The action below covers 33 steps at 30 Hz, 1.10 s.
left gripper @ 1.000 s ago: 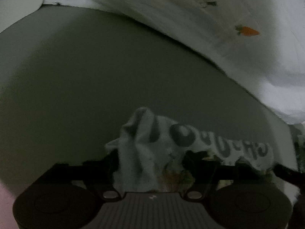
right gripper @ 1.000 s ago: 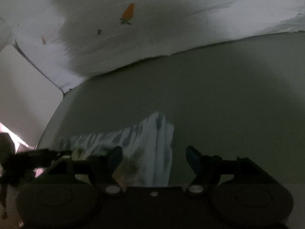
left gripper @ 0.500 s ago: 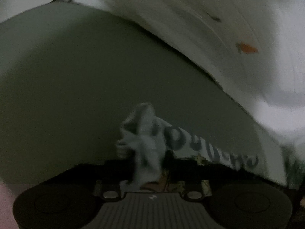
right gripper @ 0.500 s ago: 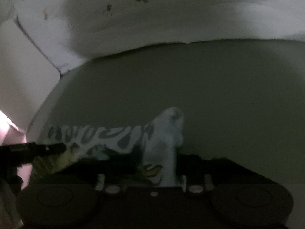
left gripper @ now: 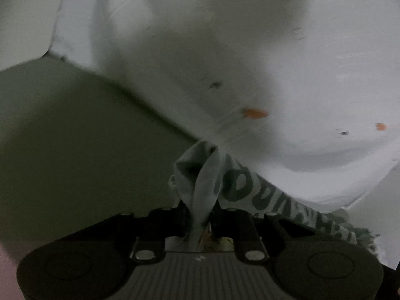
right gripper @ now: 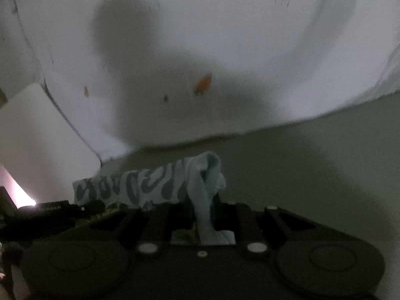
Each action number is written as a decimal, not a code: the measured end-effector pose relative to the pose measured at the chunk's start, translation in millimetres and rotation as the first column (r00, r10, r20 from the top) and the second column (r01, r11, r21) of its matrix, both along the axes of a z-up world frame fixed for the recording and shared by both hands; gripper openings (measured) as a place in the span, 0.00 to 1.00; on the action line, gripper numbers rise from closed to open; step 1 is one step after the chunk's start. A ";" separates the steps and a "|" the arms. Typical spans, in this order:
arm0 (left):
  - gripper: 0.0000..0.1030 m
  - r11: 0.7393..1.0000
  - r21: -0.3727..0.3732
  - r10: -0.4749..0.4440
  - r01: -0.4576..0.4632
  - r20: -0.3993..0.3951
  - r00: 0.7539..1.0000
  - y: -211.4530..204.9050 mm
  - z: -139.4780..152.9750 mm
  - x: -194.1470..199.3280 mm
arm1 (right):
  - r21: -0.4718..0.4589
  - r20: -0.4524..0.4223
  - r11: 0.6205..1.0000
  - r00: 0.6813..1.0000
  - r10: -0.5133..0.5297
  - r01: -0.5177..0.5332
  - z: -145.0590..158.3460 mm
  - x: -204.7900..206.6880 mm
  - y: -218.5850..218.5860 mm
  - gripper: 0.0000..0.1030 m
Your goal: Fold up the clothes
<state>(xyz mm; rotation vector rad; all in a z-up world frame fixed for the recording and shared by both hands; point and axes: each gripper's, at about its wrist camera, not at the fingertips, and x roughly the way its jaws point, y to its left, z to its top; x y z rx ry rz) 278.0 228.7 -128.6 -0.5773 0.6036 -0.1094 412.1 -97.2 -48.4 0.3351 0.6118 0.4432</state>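
Over a dull green surface [left gripper: 75, 137], the left claw [left gripper: 198, 215] and right claw [right gripper: 203, 215] each clamp a bunched corner of a pale patterned garment [left gripper: 240, 185], stretched between them. Just behind lies a white cloth [right gripper: 225, 37] dotted with orange carrots [left gripper: 253, 113].

Pale grey garment [left gripper: 250, 187] with dark grey blotch print, white sheet [left gripper: 225, 50] with small orange carrots, olive-green bench [left gripper: 75, 137]

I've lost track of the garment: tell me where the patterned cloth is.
The patterned cloth is stretched between the two grippers, pinched by the left gripper and right gripper, above the green surface near the white sheet.
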 end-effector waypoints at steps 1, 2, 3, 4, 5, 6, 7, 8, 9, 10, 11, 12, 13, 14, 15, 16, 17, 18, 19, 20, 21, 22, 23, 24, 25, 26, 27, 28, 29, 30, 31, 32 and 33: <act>0.17 1.000 -0.008 -0.014 0.014 0.024 1.000 -3.9 7.4 0.3 | 0.007 0.021 1.000 1.000 -0.019 0.019 7.1 -4.3 -4.6 0.13; 0.17 1.000 -0.012 -0.027 0.027 0.045 0.999 -8.7 13.3 2.2 | 0.015 0.047 0.999 0.998 -0.040 0.039 14.8 -8.4 -9.8 0.13; 0.17 0.999 -0.010 -0.042 0.043 0.068 0.997 -15.9 19.8 5.8 | 0.021 0.074 0.998 0.995 -0.059 0.057 22.9 -12.1 -15.4 0.13; 0.17 0.998 -0.008 -0.059 0.060 0.091 0.994 -23.2 26.4 9.5 | 0.021 0.098 0.997 0.992 -0.075 0.073 29.9 -14.8 -20.1 0.13; 0.17 0.997 -0.002 -0.076 0.076 0.111 0.991 -30.7 32.8 13.3 | 0.018 0.126 0.996 0.988 -0.091 0.090 37.6 -18.2 -27.2 0.13; 0.17 0.996 0.004 -0.092 0.092 0.128 0.987 -38.8 38.6 17.4 | 0.013 0.155 0.994 0.982 -0.108 0.107 45.8 -22.0 -36.3 0.13; 0.17 0.994 0.013 -0.111 0.111 0.146 0.983 -51.0 44.8 23.8 | 0.010 0.179 0.992 0.976 -0.125 0.125 52.7 -24.3 -44.7 0.13; 0.17 0.992 0.022 -0.128 0.126 0.159 0.979 -62.7 51.8 28.8 | 0.008 0.197 0.990 0.970 -0.141 0.142 59.0 -26.4 -53.8 0.13; 0.17 0.990 0.033 -0.143 0.140 0.170 0.975 -75.4 59.2 32.6 | 0.007 0.213 0.987 0.965 -0.156 0.158 65.1 -28.7 -63.3 0.12; 0.17 0.987 0.044 -0.157 0.152 0.181 0.971 -88.5 66.5 35.8 | 0.006 0.225 0.985 0.959 -0.171 0.174 70.9 -31.3 -73.8 0.12; 0.17 0.986 0.058 -0.165 0.157 0.190 0.968 -103.2 73.5 38.1 | 0.004 0.236 0.982 0.954 -0.184 0.189 77.3 -34.6 -86.4 0.12; 0.16 0.983 0.078 -0.181 0.168 0.201 0.963 -121.5 80.5 42.3 | 0.002 0.249 0.979 0.948 -0.197 0.203 84.2 -38.4 -100.1 0.12; 0.16 0.977 0.104 -0.205 0.187 0.214 0.955 -143.1 88.1 47.4 | -0.003 0.263 0.975 0.941 -0.212 0.221 90.5 -42.6 -113.4 0.12; 0.16 0.971 0.126 -0.230 0.205 0.225 0.947 -163.6 95.0 52.0 | -0.008 0.279 0.970 0.932 -0.230 0.242 97.0 -47.5 -127.9 0.12; 0.16 0.964 0.136 -0.256 0.229 0.232 0.939 -181.7 100.4 55.4 | -0.009 0.294 0.965 0.923 -0.246 0.261 103.1 -52.5 -143.3 0.12; 0.16 0.955 0.142 -0.288 0.259 0.240 0.927 -202.6 106.6 59.3 | -0.003 0.307 0.961 0.915 -0.264 0.278 108.4 -57.7 -160.1 0.12; 0.16 0.947 0.143 -0.316 0.289 0.245 0.916 -223.6 113.2 63.1 | 0.007 0.317 0.954 0.905 -0.285 0.298 114.2 -63.4 -179.6 0.12; 0.16 0.941 0.126 -0.336 0.314 0.248 0.909 -245.0 121.0 66.7 | 0.015 0.326 0.947 0.894 -0.309 0.322 120.7 -68.8 -201.2 0.12; 0.16 0.935 0.109 -0.355 0.338 0.251 0.901 -266.6 129.2 70.5 | 0.023 0.333 0.938 0.882 -0.333 0.345 127.8 -73.8 -221.5 0.12; 0.16 0.928 0.099 -0.373 0.360 0.254 0.892 -289.0 138.0 74.6 | 0.039 0.339 0.929 0.870 -0.358 0.367 135.5 -79.5 -240.9 0.12; 0.16 0.919 0.103 -0.394 0.380 0.261 0.881 -311.5 145.9 78.7 | 0.060 0.349 0.922 0.857 -0.378 0.383 142.9 -85.2 -259.8 0.12; 0.16 0.910 0.112 -0.415 0.399 0.271 0.869 -333.6 153.9 83.7 | 0.077 0.361 0.916 0.845 -0.394 0.394 149.3 -90.7 -277.2 0.12; 0.16 0.899 0.121 -0.437 0.421 0.279 0.855 -356.6 162.1 90.0 | 0.089 0.371 0.909 0.833 -0.410 0.408 154.6 -94.8 -294.1 0.12; 0.16 0.888 0.120 -0.460 0.444 0.283 0.842 -381.8 170.4 98.0 | 0.099 0.379 0.900 0.821 -0.428 0.424 160.1 -98.5 -313.9 0.12; 0.16 0.876 0.118 -0.481 0.468 0.286 0.829 -406.2 178.3 105.9 | 0.108 0.383 0.891 0.808 -0.447 0.442 164.6 -102.2 -333.2 0.12; 0.16 0.864 0.110 -0.501 0.491 0.285 0.817 -429.5 185.2 113.8 | 0.118 0.384 0.880 0.796 -0.467 0.460 168.4 -105.9 -353.9 0.12; 0.16 0.850 0.115 -0.524 0.515 0.288 0.802 -457.1 192.1 122.3 | 0.131 0.384 0.870 0.785 -0.487 0.476 172.0 -109.5 -375.0 0.12; 0.15 0.834 0.125 -0.548 0.537 0.291 0.784 -483.8 198.5 130.3 | 0.146 0.378 0.859 0.775 -0.507 0.491 174.3 -112.3 -393.4 0.12; 0.15 0.817 0.156 -0.575 0.555 0.296 0.763 -508.7 203.6 135.7 | 0.168 0.366 0.844 0.763 -0.533 0.509 175.6 -114.0 -412.8 0.12; 0.16 0.797 0.198 -0.604 0.571 0.301 0.738 -537.0 209.4 139.4 | 0.195 0.349 0.827 0.751 -0.561 0.527 176.3 -114.9 -433.2 0.12; 0.16 0.773 0.229 -0.634 0.591 0.301 0.713 -568.4 214.8 145.5 | 0.215 0.335 0.809 0.737 -0.588 0.548 175.7 -115.3 -451.1 0.12; 0.16 0.749 0.245 -0.662 0.615 0.297 0.688 -595.2 218.3 152.6 | 0.228 0.319 0.783 0.715 -0.622 0.579 172.8 -114.2 -467.0 0.12; 0.16 0.725 0.256 -0.688 0.639 0.290 0.665 -620.9 219.5 160.4 | 0.247 0.296 0.748 0.687 -0.664 0.616 169.7 -112.6 -485.2 0.12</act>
